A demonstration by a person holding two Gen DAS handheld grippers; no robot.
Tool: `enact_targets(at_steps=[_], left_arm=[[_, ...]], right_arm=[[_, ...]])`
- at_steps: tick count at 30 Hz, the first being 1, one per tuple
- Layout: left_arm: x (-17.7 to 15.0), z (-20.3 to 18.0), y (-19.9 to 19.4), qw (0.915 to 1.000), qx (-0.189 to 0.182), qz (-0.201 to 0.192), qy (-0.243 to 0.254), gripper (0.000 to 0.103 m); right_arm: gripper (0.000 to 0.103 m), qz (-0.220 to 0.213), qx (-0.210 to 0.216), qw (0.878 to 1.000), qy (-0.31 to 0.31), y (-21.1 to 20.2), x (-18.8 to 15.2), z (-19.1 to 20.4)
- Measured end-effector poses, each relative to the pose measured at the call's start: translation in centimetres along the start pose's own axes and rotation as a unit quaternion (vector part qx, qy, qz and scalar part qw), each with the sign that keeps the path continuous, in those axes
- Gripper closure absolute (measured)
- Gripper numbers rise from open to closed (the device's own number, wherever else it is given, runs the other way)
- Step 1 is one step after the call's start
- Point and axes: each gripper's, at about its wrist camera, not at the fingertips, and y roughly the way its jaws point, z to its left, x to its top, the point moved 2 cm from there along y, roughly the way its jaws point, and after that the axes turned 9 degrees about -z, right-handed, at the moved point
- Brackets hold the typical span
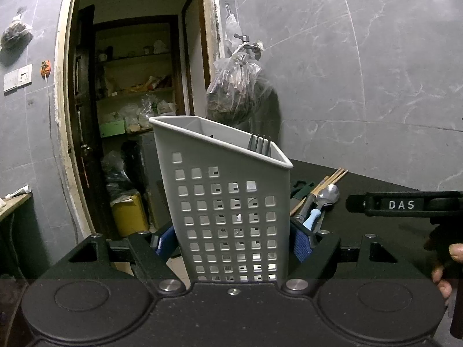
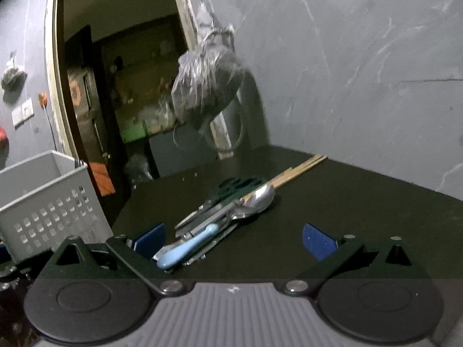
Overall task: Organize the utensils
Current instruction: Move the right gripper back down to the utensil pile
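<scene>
One caddy [image 1: 228, 202], one fork [image 1: 260, 144]

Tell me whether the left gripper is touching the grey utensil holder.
Touching. The left wrist view shows the left gripper with its blue pads pressed against both sides of the utensil holder, no gap visible.

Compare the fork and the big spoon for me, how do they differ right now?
The fork stands upright inside the grey holder, only its tines showing; the spoon lies flat on the dark table. The fork stands alone there; the spoon rests in a pile with chopsticks. Both look metal.
</scene>
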Motion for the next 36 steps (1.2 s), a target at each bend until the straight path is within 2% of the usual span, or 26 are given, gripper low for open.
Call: enact_targets(at_steps=[8,12,19,22,26,30,33,36], left_arm=[[-0.4,0.5,0.8,0.9998,-0.014,-0.007,0.007,0.024],[-0.6,1.0,1.3,0.9997,-0.021,-0.009,0.004,0.024],[-1.4,1.8,1.7,0.9995,-0.032,-0.003,-0.006,0.024],[-1.5,2.0,2.0,0.9993,-0.035,-0.001,-0.007,0.025],[-1.6,2.3,2.3,0.9991,-0.04,-0.001,-0.013,0.025],[-1.6,2.4,2.3,0.999,-0.042,0.0,-0.016,0.026],[-1.7,2.5,2.3,0.999,-0.041,0.0,-0.018,0.026],[-1.7,2.5,2.2,0.999,-0.041,0.0,-0.019,0.026]], right_arm=[[0.0,0.059,0.016,0.996,-0.062,2.7,0.5,1.2],[0.0,0.08,0.003,0.992,-0.102,4.6,1.2,1.7],[0.0,0.138,-0.004,0.988,-0.074,9.4,2.2,1.3],[0.001,0.153,-0.012,0.985,-0.08,11.3,2.2,1.3],[0.011,0.163,-0.021,0.982,-0.092,12.5,2.0,1.5],[0.017,0.168,-0.016,0.982,-0.09,13.0,2.1,1.4],[0.027,0.172,-0.008,0.981,-0.091,13.1,2.0,1.6],[0.042,0.175,-0.002,0.981,-0.088,13.1,2.1,1.7]])
